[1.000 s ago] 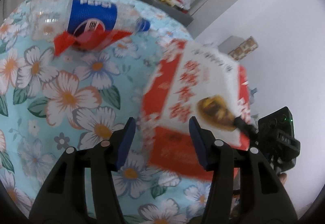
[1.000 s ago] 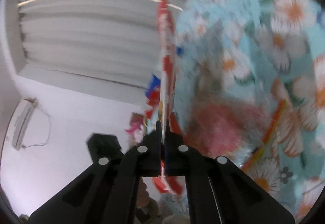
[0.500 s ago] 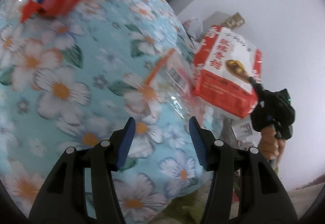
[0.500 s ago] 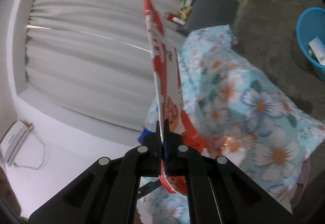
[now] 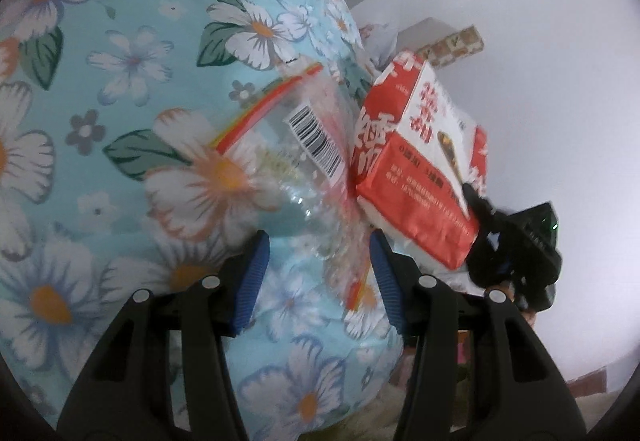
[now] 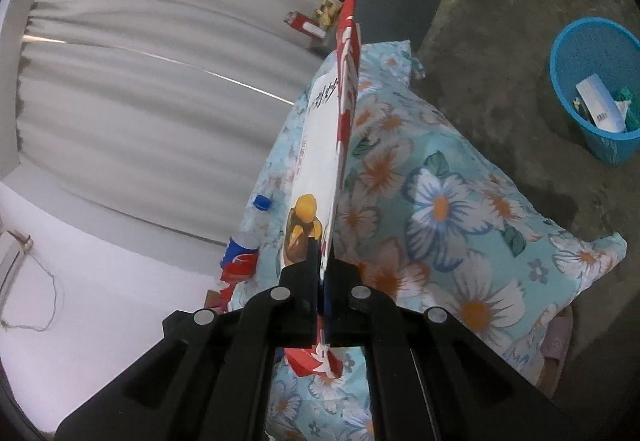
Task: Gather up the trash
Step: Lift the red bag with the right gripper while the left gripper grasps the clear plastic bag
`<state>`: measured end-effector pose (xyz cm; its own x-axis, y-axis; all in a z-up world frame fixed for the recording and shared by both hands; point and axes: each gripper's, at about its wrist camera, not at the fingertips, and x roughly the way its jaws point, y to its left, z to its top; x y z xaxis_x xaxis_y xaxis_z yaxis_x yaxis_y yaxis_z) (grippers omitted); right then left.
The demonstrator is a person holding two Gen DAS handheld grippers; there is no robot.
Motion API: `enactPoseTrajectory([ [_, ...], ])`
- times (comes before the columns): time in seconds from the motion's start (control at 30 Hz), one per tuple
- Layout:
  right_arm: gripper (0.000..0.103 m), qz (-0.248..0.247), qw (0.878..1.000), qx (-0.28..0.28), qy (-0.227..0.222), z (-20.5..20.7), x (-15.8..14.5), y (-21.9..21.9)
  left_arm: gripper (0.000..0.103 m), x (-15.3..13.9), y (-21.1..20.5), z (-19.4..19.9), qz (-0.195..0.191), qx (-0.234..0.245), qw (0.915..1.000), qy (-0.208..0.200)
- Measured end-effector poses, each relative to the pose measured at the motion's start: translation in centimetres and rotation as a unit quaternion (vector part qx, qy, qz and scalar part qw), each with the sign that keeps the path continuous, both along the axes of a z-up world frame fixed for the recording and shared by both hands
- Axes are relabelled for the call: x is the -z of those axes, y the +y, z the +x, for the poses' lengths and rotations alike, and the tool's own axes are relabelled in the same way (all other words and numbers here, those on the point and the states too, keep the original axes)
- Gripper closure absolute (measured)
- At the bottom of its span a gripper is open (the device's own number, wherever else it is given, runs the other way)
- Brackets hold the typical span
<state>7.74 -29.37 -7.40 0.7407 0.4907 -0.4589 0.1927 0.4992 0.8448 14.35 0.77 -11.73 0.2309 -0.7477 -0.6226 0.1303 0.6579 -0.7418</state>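
Since the earlier frame, left gripper [image 5: 316, 253] has closed in on the clear crinkled wrapper [image 5: 304, 161] at frame centre, jaws half open and closing, not yet gripping. Right gripper [image 6: 322, 273] pinches the red-and-white snack bag [image 6: 320, 145]; blue basket [image 6: 560, 89], upper right, holds some trash; Pepsi bottle [image 6: 244, 245] remains.

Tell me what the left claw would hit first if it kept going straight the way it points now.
Most likely the clear plastic wrapper with the barcode, lying on the floral cloth right ahead of the left claw. The claw's jaws have just been closing slightly, and the wrapper's near edge already seems between them, though depth is unclear.
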Motion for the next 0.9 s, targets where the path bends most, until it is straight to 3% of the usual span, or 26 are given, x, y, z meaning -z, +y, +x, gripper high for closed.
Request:
enactPoseTrajectory([
  [0.13, 0.100, 0.001, 1.000, 0.000, 0.009, 0.6, 0.6, -0.6, 0.061, 0.0, -0.3, 0.4, -0.033, -0.014, 0.9993, -0.007],
  [0.27, 0.100, 0.008, 1.000, -0.001, 0.011, 0.9, 0.7, -0.8, 0.081, 0.1, -1.0, 0.7, -0.015, -0.020, 0.9996, -0.010],
  [0.5, 0.101, 0.029, 1.000, -0.006, 0.004, 1.2, 0.8, -0.9, 0.098, -1.4, -1.1, 0.0, -0.017, -0.016, 0.9991, -0.036],
  [0.67, 0.101, 0.021, 0.999, -0.019, -0.021, 1.3, -1.3, -0.3, 0.100, -3.2, -0.7, -0.4, -0.021, -0.018, 0.9976, -0.064],
  [0.9, 0.101, -0.026, 0.997, -0.039, -0.060, 0.9, -4.9, 1.8, 0.101, -7.0, 1.9, -1.7, 0.004, -0.040, 0.9922, -0.118],
])
